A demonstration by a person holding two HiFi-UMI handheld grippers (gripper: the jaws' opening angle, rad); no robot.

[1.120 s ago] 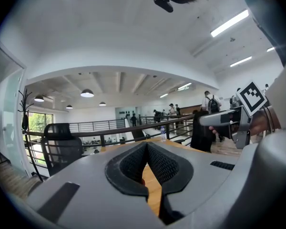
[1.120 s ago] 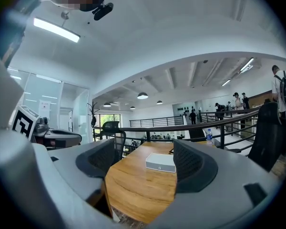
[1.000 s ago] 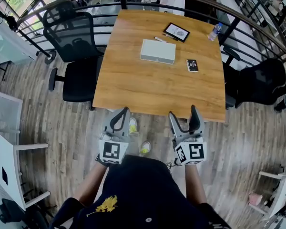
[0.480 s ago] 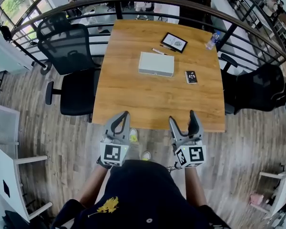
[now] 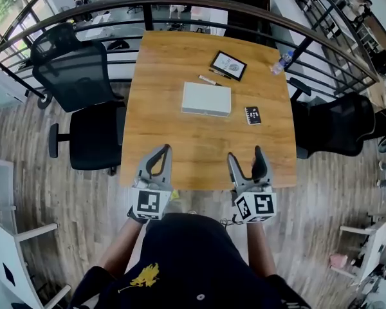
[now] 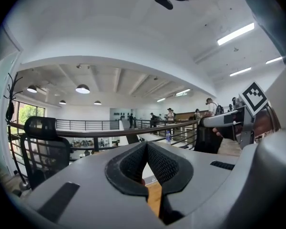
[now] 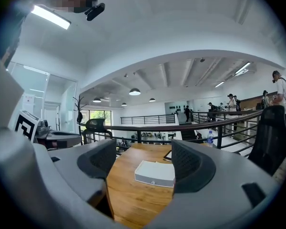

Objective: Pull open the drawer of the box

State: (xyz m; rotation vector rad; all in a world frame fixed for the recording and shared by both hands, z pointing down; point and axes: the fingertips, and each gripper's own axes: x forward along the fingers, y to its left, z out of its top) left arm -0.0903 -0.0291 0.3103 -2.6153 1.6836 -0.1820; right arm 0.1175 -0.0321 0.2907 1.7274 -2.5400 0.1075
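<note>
Box: a flat white box point(image 5: 206, 99) lies on the surface point(image 5: 180, 148) in the upper middle of the head view, well apart from both grippers.
Drawer: the drawer point(image 7: 146, 179) looks fully shut, flush with the near face.
Pull: in the right gripper view I make out a small round spot point(image 7: 153, 182) low on that face. I take it for the pull, though it is too small to be sure.
Left gripper: the left gripper point(image 5: 164, 149) is at lower left of centre, over the near edge of the surface, with its fingers closed tip to tip on nothing.
Right gripper: the right gripper point(image 5: 245, 154) is at lower right of centre, with its fingers spread wide and empty. The box shows far off between them.
Neighbours: a pen point(image 5: 210, 80) lies just beside the box's far left corner and a tablet point(image 5: 228, 65) beyond it. A black card point(image 5: 252, 115) is near its right end.
Stage: as I judge it, this is the approach only, and nothing has been touched.
Risk, sliding: the box looks light and the surface smooth. If I pull the drawer with one gripper, the whole box may slide toward me unless the other holds it down.
Risk, bracing: the left fingers are closed, so I can only press with them, which may shove the box into the pen or tablet.
Risk, slip: the pull is tiny, so the wide right fingers could close off-centre and slip off it.
</note>
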